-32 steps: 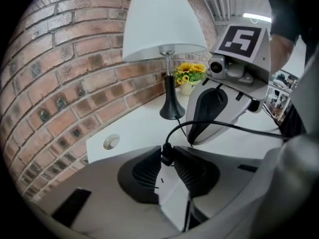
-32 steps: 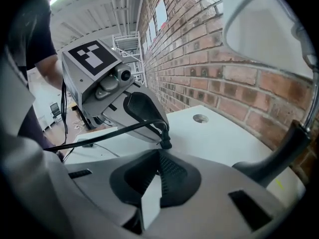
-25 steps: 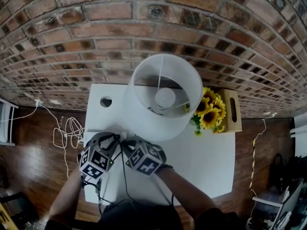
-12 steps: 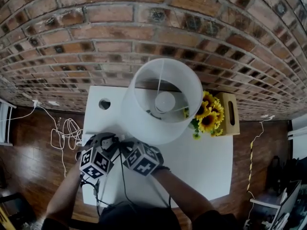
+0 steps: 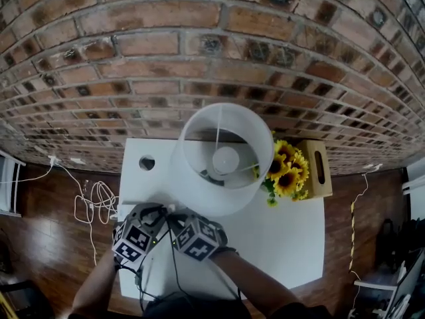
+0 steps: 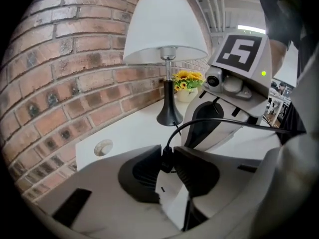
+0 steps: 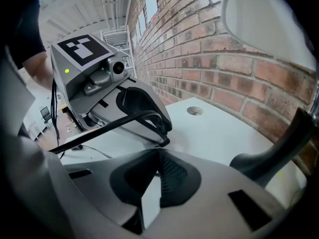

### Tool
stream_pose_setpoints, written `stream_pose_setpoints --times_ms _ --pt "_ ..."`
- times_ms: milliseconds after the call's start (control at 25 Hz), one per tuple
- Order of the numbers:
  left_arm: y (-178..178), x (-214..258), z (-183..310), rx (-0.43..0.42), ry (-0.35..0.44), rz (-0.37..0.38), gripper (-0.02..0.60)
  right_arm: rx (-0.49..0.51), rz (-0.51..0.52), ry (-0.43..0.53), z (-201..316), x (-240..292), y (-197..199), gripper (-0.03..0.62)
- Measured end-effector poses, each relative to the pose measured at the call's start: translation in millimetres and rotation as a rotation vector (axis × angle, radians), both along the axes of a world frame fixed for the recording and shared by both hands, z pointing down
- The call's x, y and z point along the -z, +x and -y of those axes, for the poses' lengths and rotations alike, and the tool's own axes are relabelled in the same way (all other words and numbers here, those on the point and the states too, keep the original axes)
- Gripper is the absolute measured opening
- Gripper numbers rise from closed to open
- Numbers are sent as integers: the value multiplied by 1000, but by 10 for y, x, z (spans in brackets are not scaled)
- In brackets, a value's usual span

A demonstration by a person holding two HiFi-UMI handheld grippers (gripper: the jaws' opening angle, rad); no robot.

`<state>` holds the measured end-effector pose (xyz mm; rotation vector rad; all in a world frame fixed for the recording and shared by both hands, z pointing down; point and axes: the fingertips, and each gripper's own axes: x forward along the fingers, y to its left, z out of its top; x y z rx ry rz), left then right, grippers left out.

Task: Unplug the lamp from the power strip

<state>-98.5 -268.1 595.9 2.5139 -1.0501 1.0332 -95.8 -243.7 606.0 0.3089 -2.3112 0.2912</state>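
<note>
A white-shaded lamp (image 5: pixel 222 155) stands on the white table (image 5: pixel 285 238). Its black cord (image 6: pixel 224 123) ends in a black plug (image 6: pixel 166 161) seated in a white power strip (image 6: pixel 172 198). My left gripper (image 6: pixel 167 158) is shut on that plug; its jaws have just been closing around it. My right gripper (image 7: pixel 158 156) faces it from the other side, and its pads clamp the power strip (image 7: pixel 149 203). In the head view the left gripper (image 5: pixel 161 211) and the right gripper (image 5: pixel 174 212) meet tip to tip at the table's left front.
Sunflowers (image 5: pixel 287 171) and a wooden box (image 5: pixel 319 171) stand to the right of the lamp. A round cable hole (image 5: pixel 147 163) is at the table's back left. A brick wall runs behind. White cables (image 5: pixel 93 201) lie on the wooden floor to the left.
The head view has shifted a little. Both grippers stay together at the same spot by the power strip.
</note>
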Motion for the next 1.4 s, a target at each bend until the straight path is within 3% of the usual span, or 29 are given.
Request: stream_pose_setpoints --times_ms 80,240,320,520,640,720,840,1040,1120,1280,1400 --pt "-19 18 12 11 -15 -11 97 -11 11 -22 20 5 -17 5" --pt "-36 101 26 131 -57 -178 94 -8 16 -26 8 11 -5 5" --pt "-75 94 33 169 -71 -201 94 -17 12 -25 14 5 -17 5" --pt "-84 64 92 201 -102 -192 94 -13 -30 1 33 -3 -29 5" --pt "-21 41 43 85 -47 -33 94 24 -73 31 24 -15 -30 5" --pt "-9 34 10 38 -34 18 92 45 -91 48 7 -21 -38 6" --pt "-16 80 21 82 -53 -36 91 46 -104 71 -3 -28 -63 6" --pt "-160 -13 77 237 -137 -163 89 10 -82 42 16 -24 -54 6" --pt "-126 12 82 216 -142 -146 89 -5 -74 22 31 -21 -46 6" --pt "-6 104 -44 48 -68 -10 87 -2 -69 5 -6 -8 -33 6" --pt "-75 106 -19 136 -103 -84 86 -17 -68 17 12 -12 -48 6"
